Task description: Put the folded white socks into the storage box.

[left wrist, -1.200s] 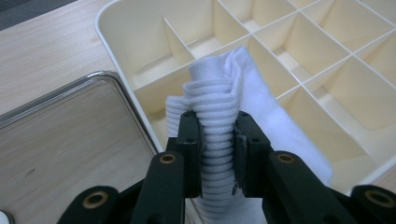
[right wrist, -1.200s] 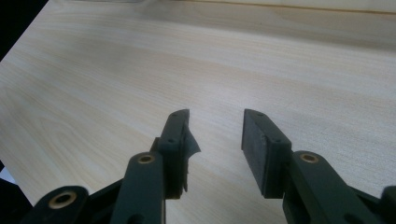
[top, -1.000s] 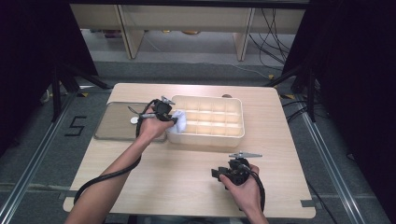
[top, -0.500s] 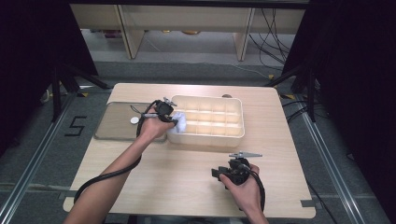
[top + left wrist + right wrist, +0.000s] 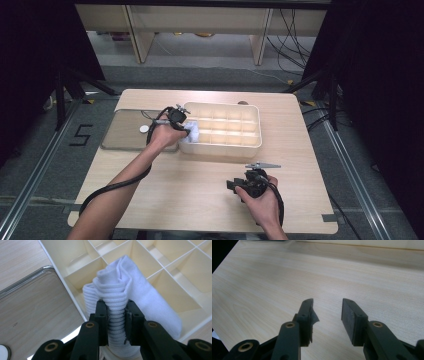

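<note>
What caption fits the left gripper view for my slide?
Left gripper clamps a folded white sock over the divided cream box, beside the tray.

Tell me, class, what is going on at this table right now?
A person works with a gripper in each hand. The left gripper is shut on a folded white sock, holding it over the left end of a cream divided box. The right gripper is open above the wooden table, holding nothing.
</note>
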Available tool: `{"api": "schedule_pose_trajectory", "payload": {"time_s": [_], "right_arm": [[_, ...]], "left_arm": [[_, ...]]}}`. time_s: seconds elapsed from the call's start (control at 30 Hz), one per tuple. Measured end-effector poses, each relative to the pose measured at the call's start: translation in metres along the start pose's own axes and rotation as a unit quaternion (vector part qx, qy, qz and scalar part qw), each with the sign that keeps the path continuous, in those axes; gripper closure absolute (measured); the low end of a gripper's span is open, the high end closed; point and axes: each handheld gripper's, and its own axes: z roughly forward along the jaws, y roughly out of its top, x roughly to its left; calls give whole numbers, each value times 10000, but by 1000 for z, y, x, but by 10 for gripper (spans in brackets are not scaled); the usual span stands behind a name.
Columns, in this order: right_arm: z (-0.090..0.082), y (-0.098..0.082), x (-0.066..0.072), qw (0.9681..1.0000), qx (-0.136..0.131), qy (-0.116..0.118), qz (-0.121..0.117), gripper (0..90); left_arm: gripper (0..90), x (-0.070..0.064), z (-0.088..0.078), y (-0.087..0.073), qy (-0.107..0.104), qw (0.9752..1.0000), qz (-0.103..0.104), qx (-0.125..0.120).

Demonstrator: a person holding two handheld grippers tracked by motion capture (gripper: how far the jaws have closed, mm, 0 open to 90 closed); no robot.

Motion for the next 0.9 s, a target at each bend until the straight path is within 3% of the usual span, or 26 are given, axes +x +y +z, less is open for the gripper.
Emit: {"api": "schedule_pose_trajectory", "payload": {"time_s": [0.13, 0.2, 0.47, 0.9], "right_arm": [[0, 0, 0, 10000, 0, -51, 1, 621], [-1, 0, 2, 9999, 55, 53, 117, 621], [0, 0, 1, 9999, 45, -74, 65, 620], [1, 0, -1, 9999, -43, 34, -98, 620]], "left_arm": [[748, 1, 1, 2, -28, 9999, -12, 98], [748, 1, 1, 3, -44, 9999, -5, 157], [749, 0, 2, 5, -51, 9993, 35, 367], [751, 1, 4, 5, -126, 9981, 0, 605]]}}
